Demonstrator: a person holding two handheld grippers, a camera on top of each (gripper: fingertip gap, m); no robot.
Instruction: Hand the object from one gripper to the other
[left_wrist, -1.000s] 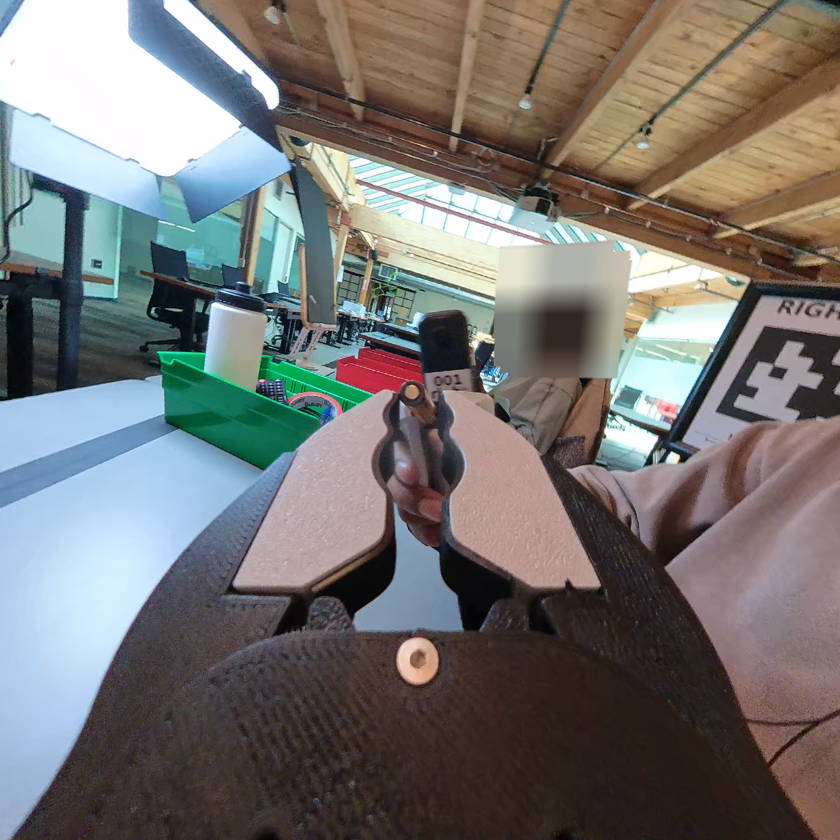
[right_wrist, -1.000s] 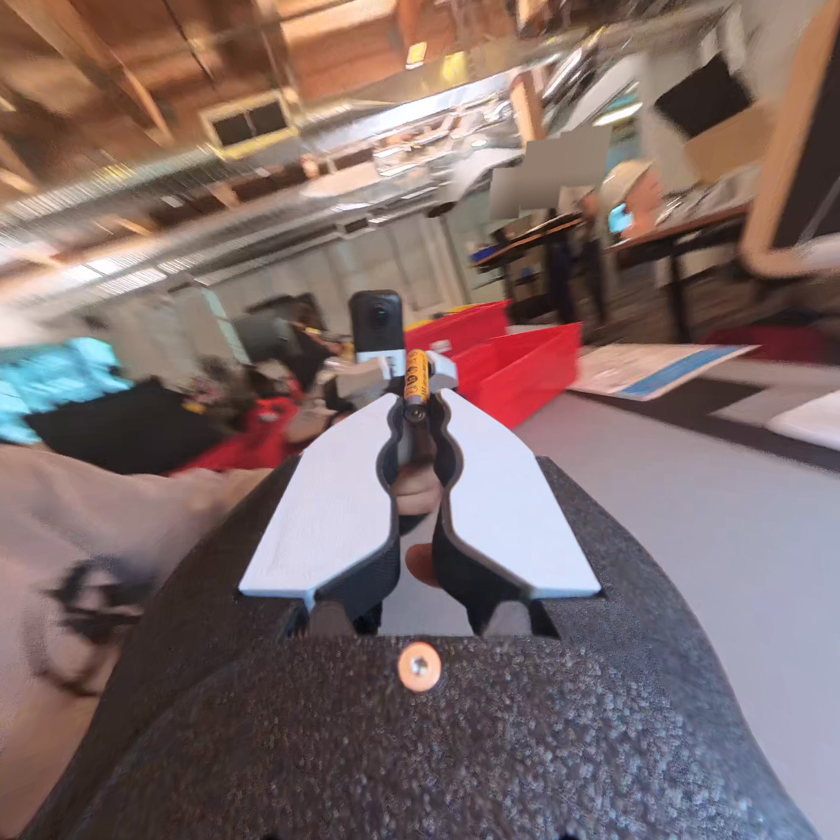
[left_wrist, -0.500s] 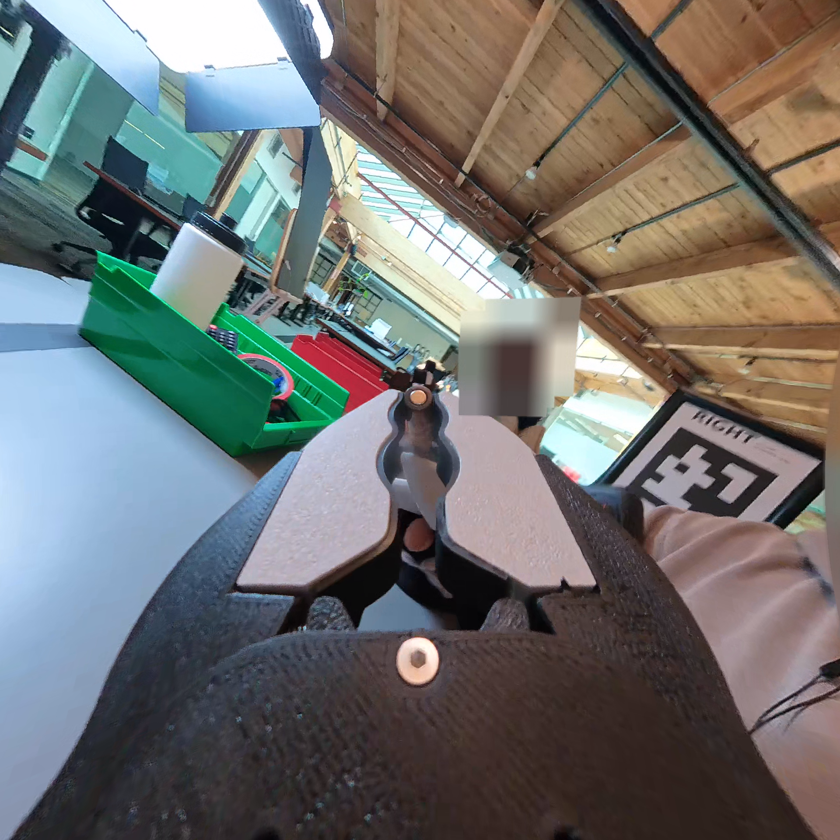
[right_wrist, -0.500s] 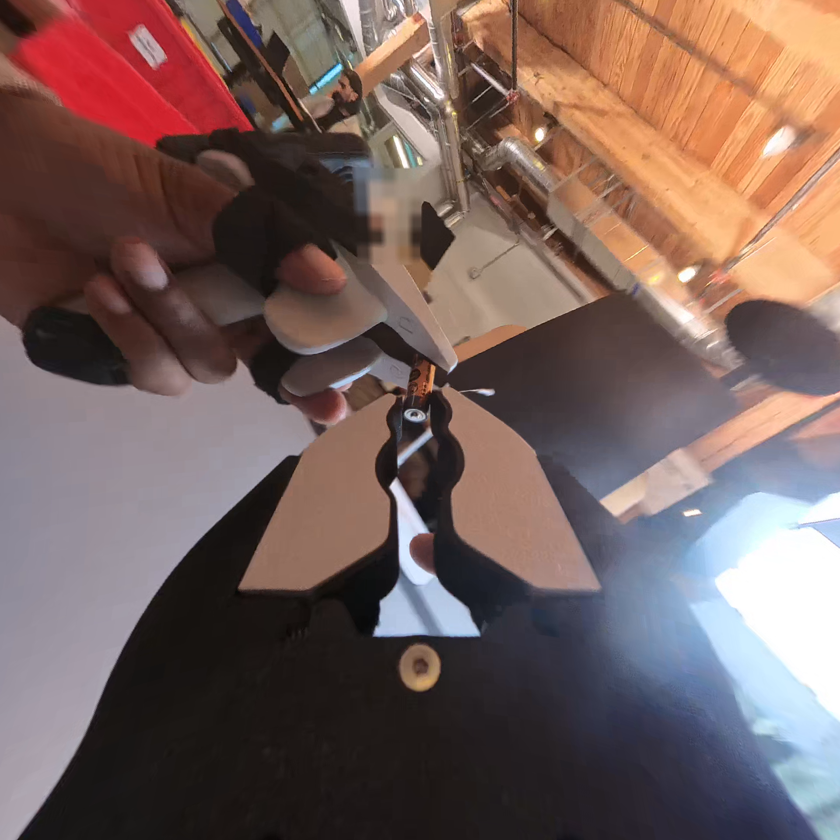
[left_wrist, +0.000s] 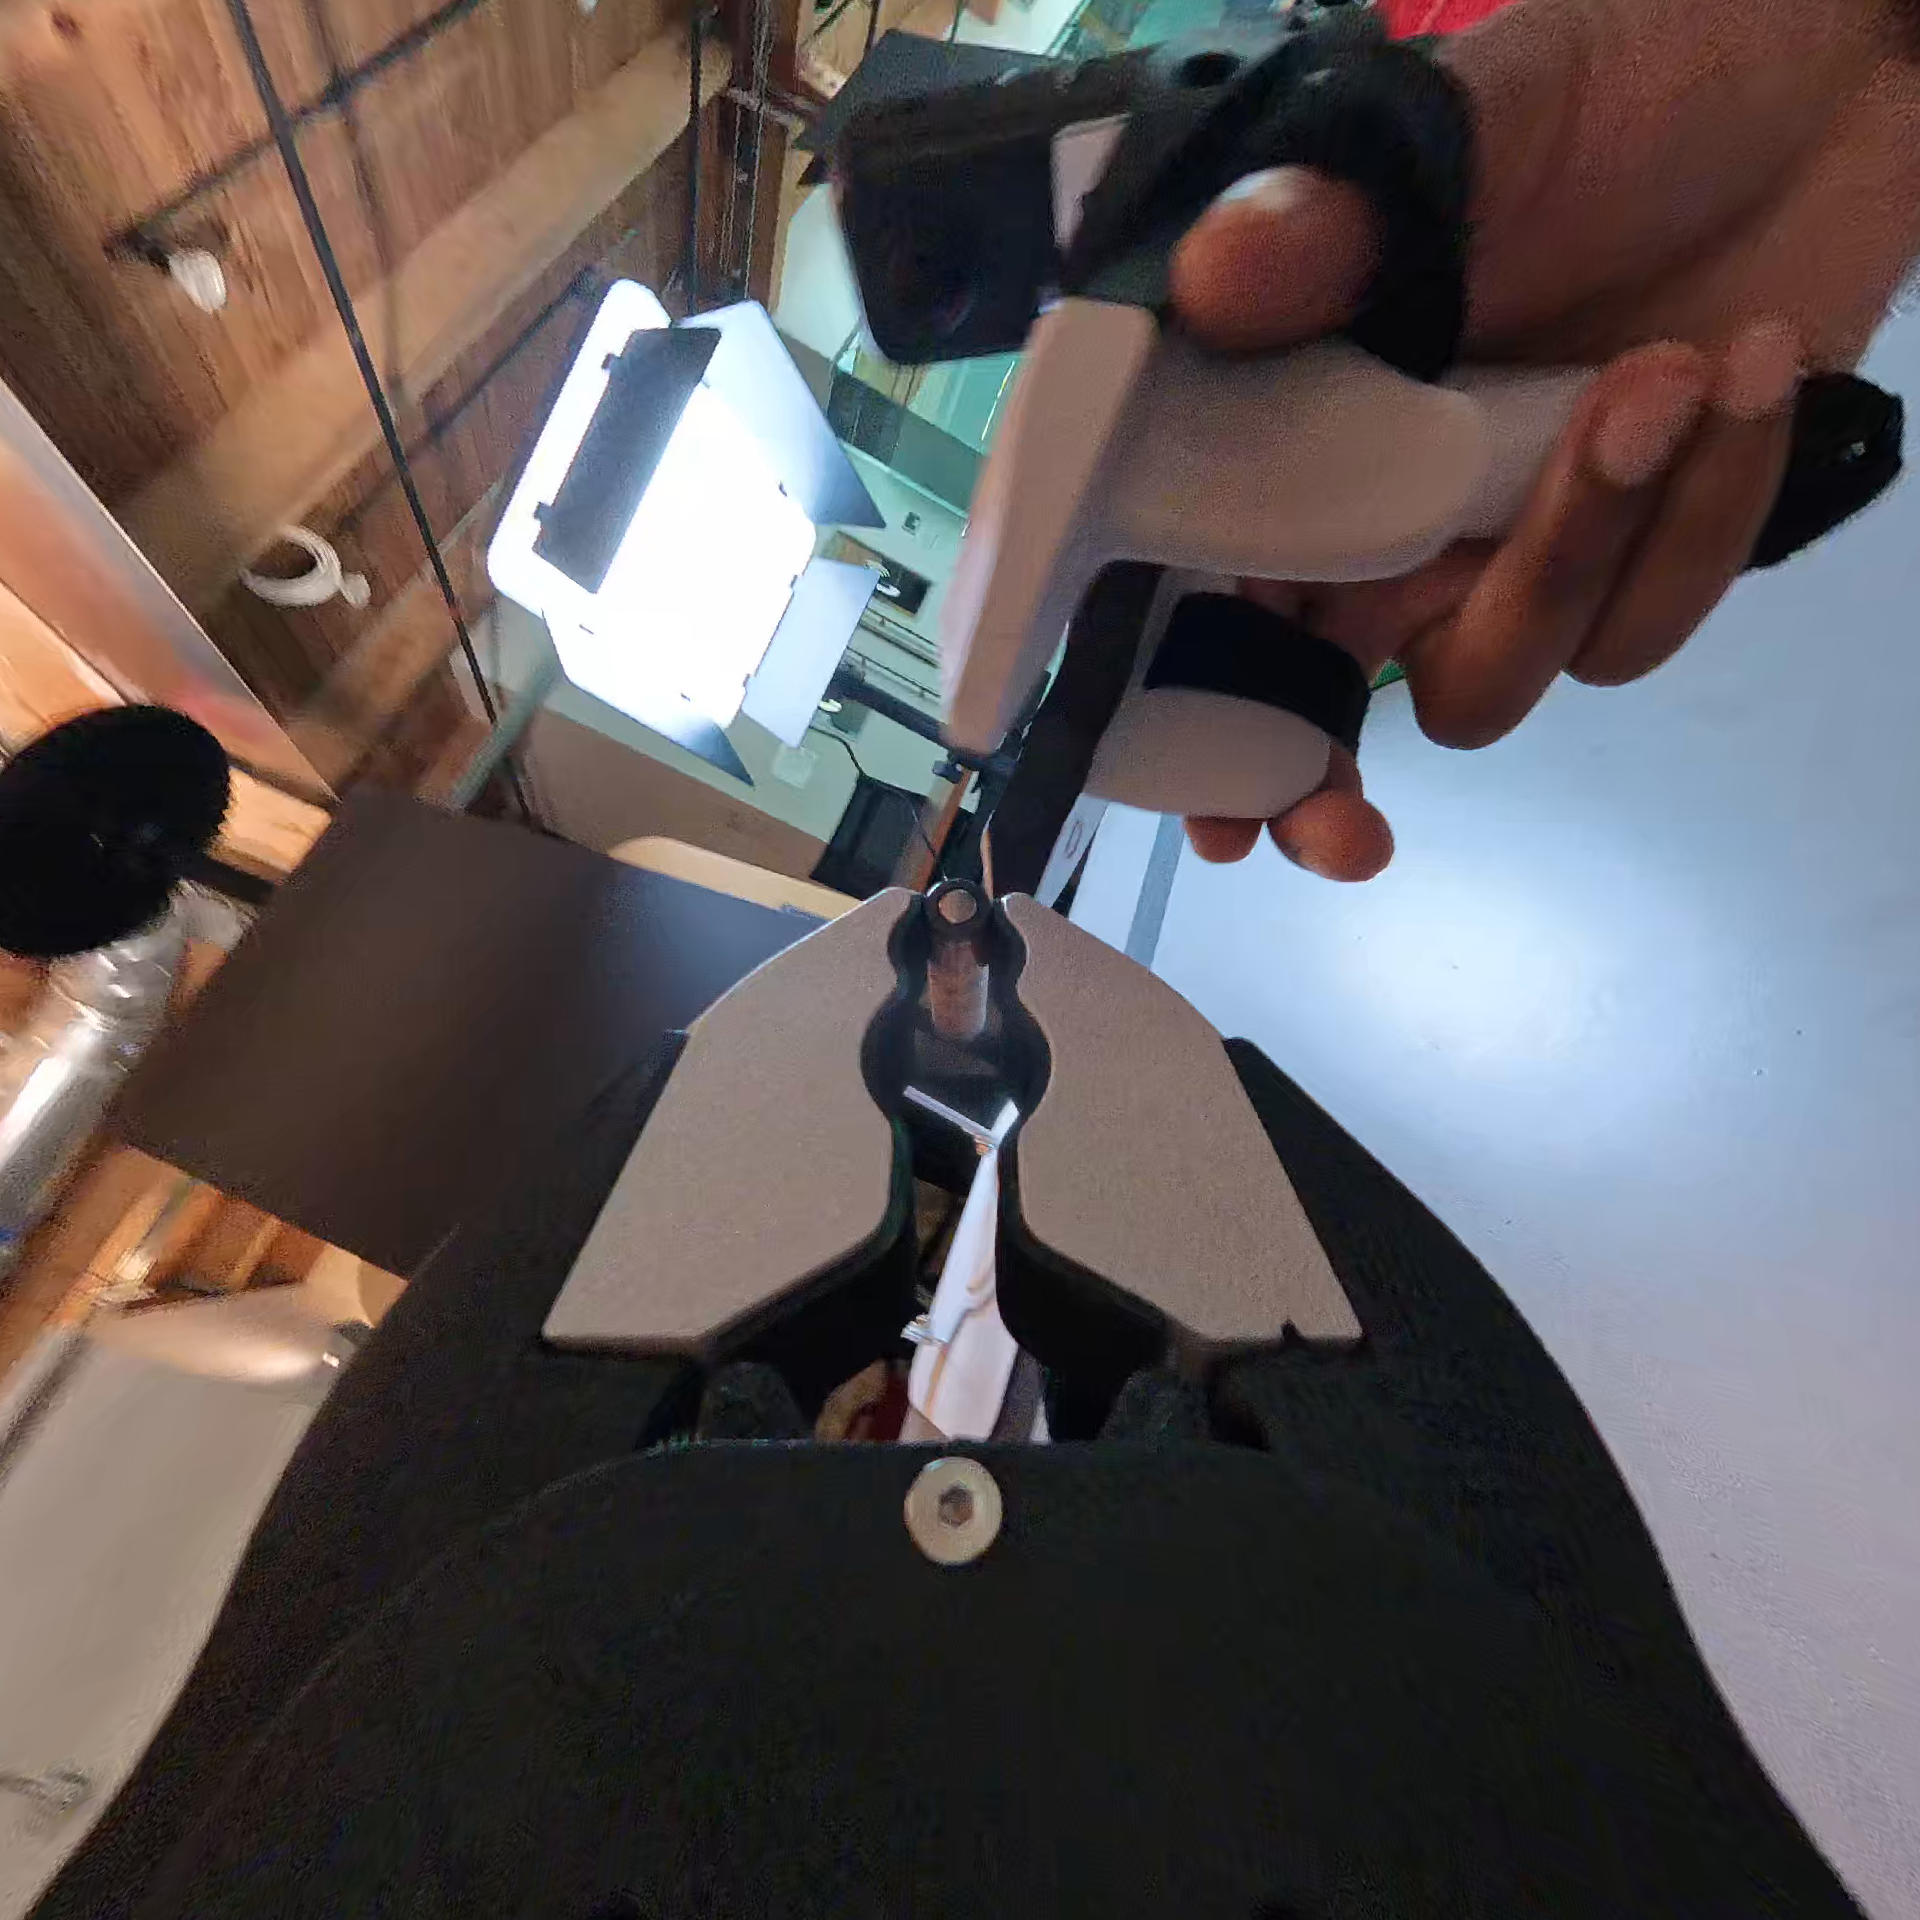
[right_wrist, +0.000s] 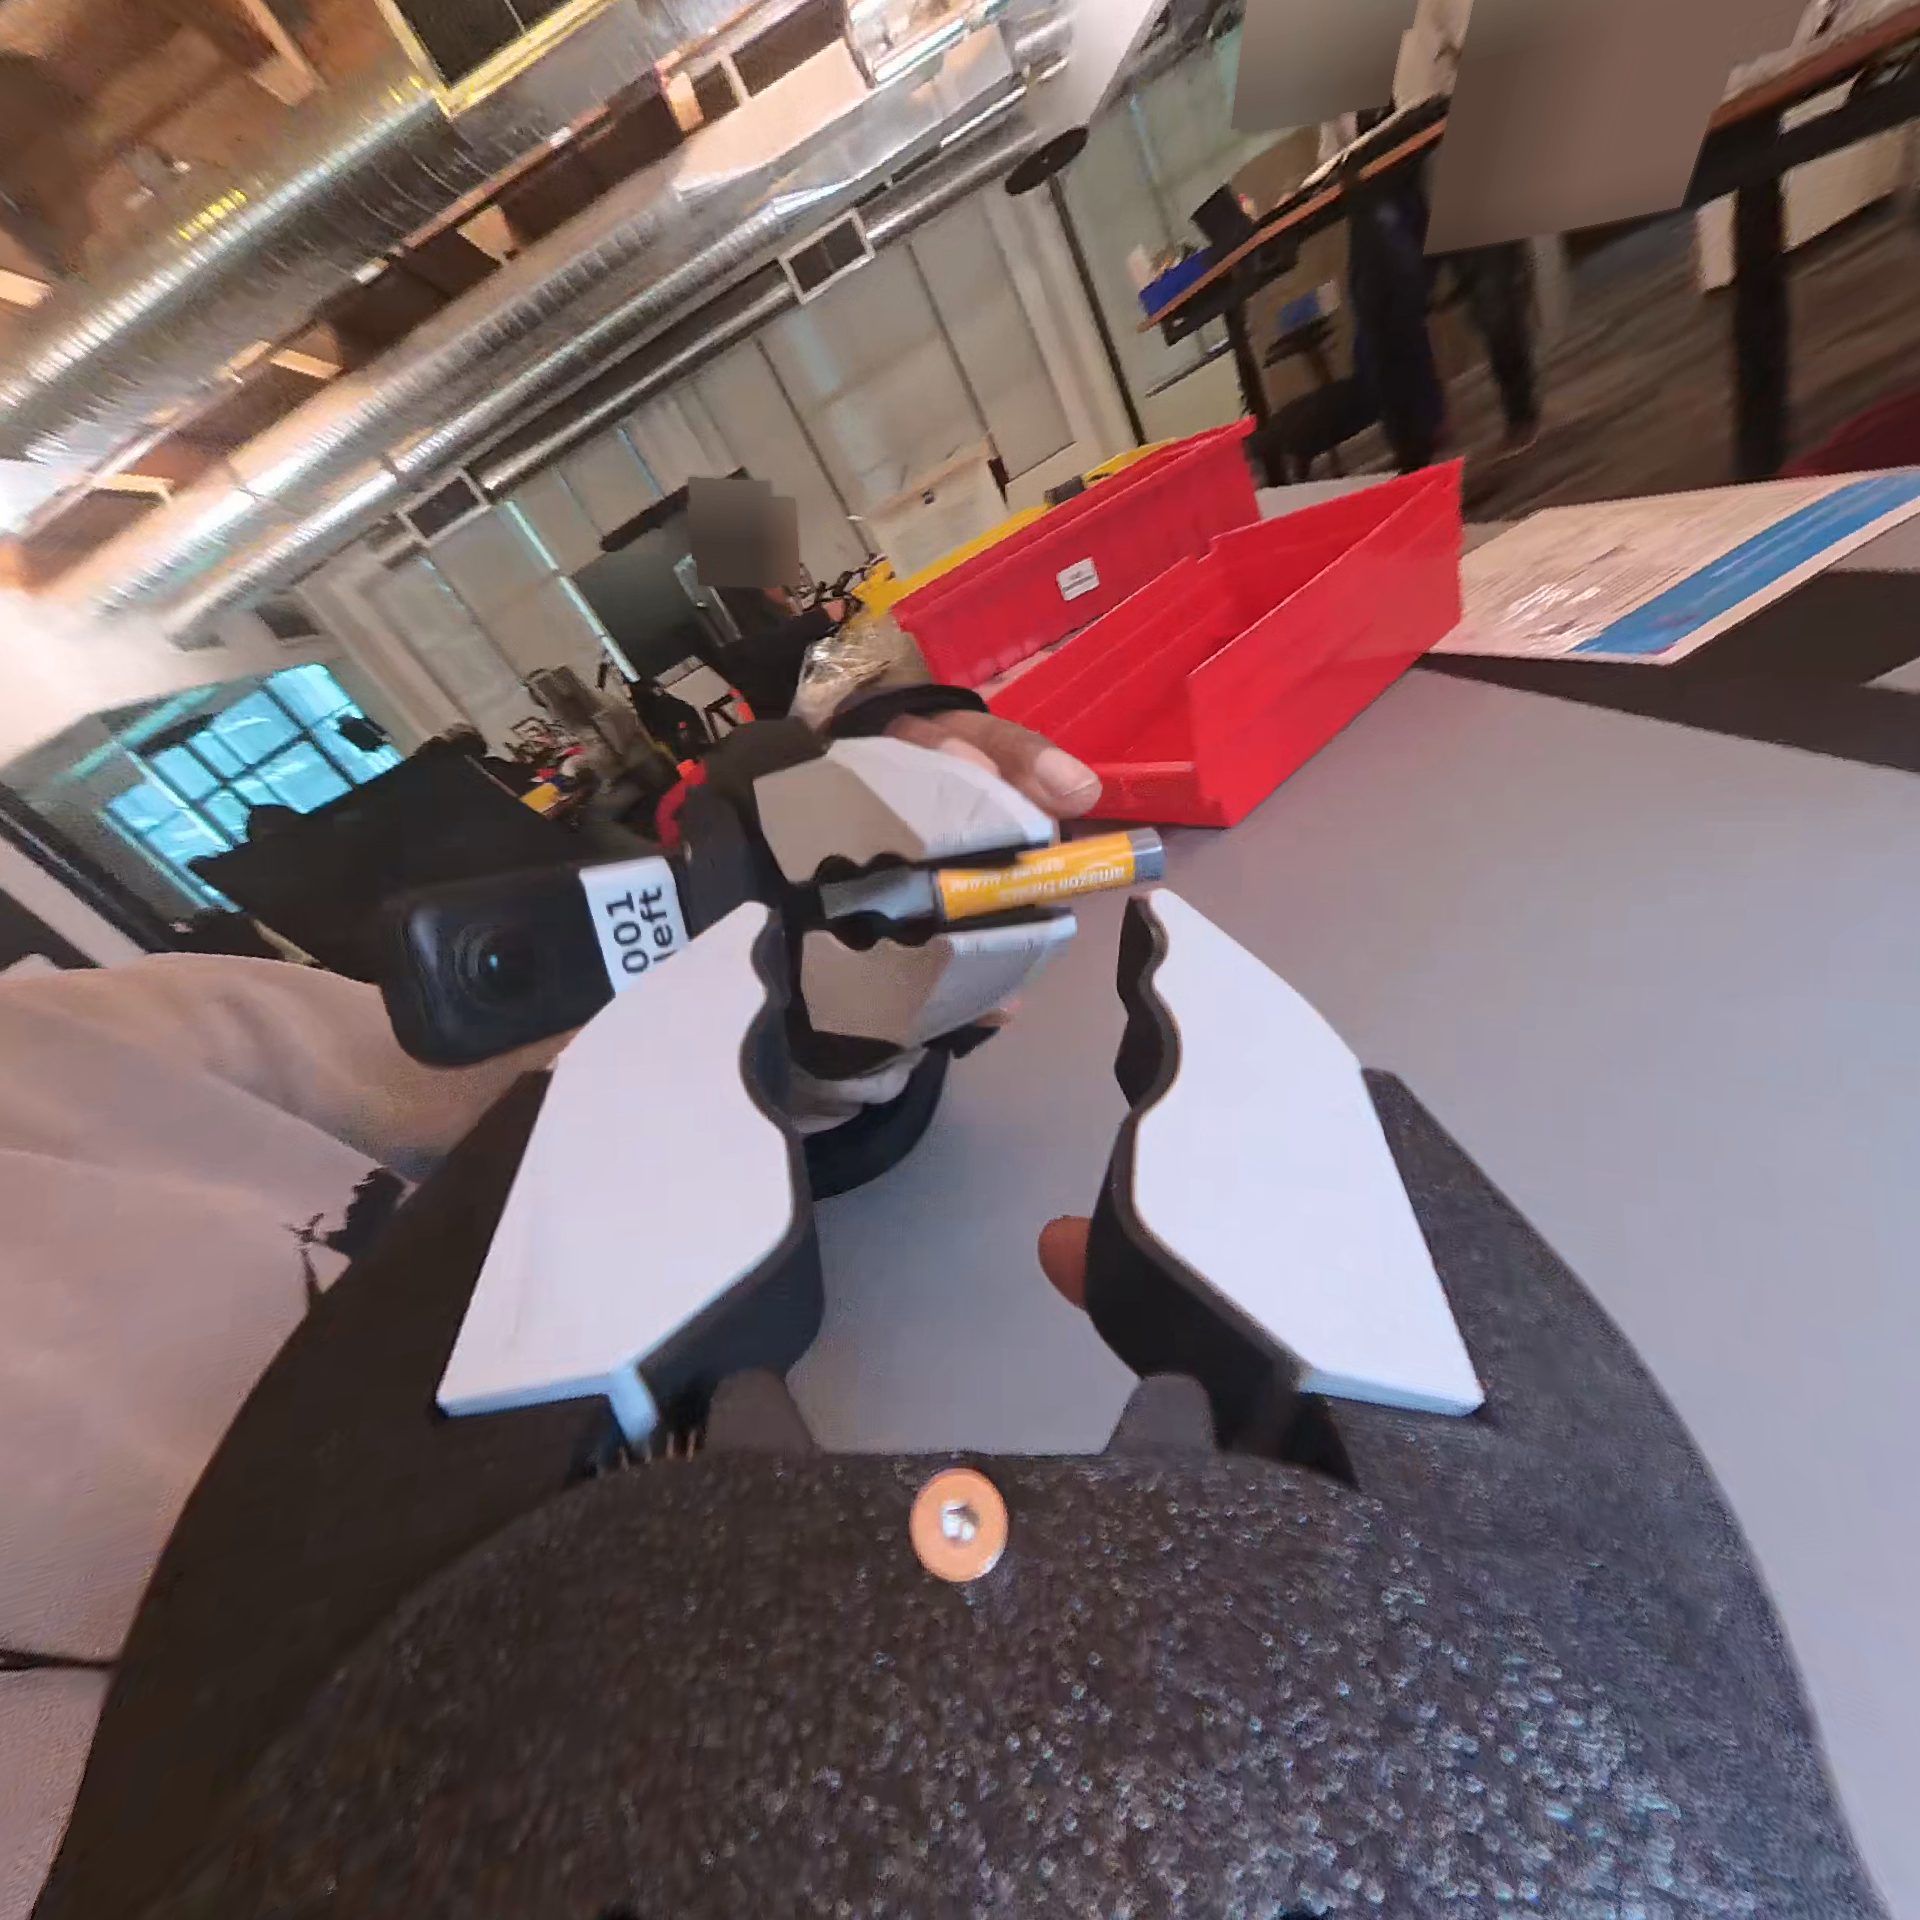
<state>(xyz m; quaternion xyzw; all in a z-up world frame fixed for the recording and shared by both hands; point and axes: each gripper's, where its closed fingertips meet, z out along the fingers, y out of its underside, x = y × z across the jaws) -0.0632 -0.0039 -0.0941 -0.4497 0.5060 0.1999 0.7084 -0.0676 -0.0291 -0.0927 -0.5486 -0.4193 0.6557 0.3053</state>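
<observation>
1. A grey table fills the lower right of the right wrist view.
2. Two red bins stand on it, with a printed sheet beside them.
3. Silver ducts run under the ceiling; tall windows sit at far left.
4. In the left wrist view a bright panel light glows against wooden ceiling planks.

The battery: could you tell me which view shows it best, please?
The right wrist view: the battery lies side-on, its length visible, clamped in the left gripper. The left wrist view shows only its end, head-on between the fingers.
</observation>
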